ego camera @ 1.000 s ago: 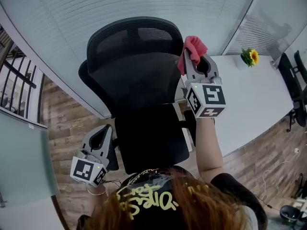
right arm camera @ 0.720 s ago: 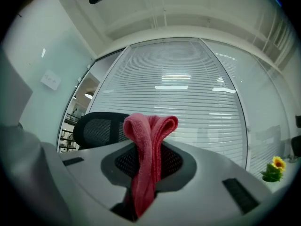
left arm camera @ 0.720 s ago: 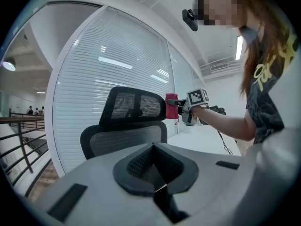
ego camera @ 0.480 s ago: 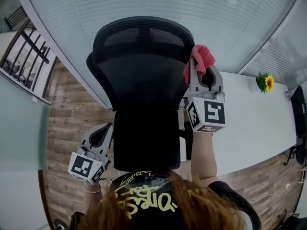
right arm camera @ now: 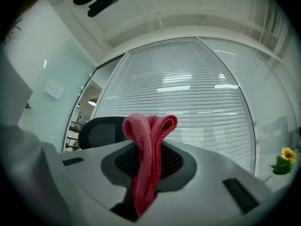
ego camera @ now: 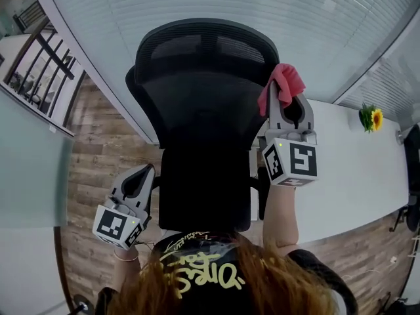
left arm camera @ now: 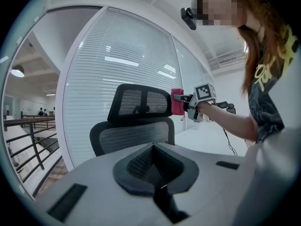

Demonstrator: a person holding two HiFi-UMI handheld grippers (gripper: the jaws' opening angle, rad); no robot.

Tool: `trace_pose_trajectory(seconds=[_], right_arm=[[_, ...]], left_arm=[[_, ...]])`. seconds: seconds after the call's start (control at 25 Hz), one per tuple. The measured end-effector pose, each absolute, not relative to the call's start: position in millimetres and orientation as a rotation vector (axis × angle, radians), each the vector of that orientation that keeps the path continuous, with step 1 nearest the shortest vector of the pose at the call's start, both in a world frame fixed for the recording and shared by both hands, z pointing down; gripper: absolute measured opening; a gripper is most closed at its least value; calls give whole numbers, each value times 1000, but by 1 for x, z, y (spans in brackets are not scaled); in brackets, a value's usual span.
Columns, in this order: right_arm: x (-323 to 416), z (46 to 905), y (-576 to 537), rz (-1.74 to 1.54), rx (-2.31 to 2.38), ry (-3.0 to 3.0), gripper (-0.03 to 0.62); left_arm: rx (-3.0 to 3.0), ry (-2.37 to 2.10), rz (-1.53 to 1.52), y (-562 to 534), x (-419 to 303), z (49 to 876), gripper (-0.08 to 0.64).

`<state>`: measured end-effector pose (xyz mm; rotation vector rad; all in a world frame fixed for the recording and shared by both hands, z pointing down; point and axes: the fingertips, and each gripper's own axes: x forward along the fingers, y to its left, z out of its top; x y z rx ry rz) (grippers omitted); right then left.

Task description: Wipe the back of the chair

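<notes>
Right gripper (ego camera: 286, 101) is held high on an outstretched forearm (ego camera: 278, 216), jaws clamped on a pink cloth (ego camera: 282, 83) — left gripper (ego camera: 146, 174) hangs low at the person's side, jaws together and empty.

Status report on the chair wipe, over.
Right gripper shut on pink cloth, beside upper right edge of chair back. Left gripper shut, empty, low by the seat. Nothing in the way.

black mesh-fabric chair (ego camera: 197, 90), soft pink terry cloth (right arm camera: 146, 149), matt grey plastic right gripper (right arm camera: 155, 187), wood-plank floor (ego camera: 98, 169), smooth white table (ego camera: 354, 169)
</notes>
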<state>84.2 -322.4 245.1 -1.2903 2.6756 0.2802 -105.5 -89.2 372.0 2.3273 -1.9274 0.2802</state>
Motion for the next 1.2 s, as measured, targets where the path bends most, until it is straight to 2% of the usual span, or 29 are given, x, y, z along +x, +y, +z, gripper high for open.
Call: trace_pose_trajectory(seconds=[0.44, 1.2], right_arm=[[71, 244, -323, 332, -1545, 2587, 66], [15, 244, -328, 266, -1601, 2560, 66]], left_arm=[[2451, -1793, 238, -102, -147, 366, -6], [2453, -1778, 189, -94, -217, 369, -6]])
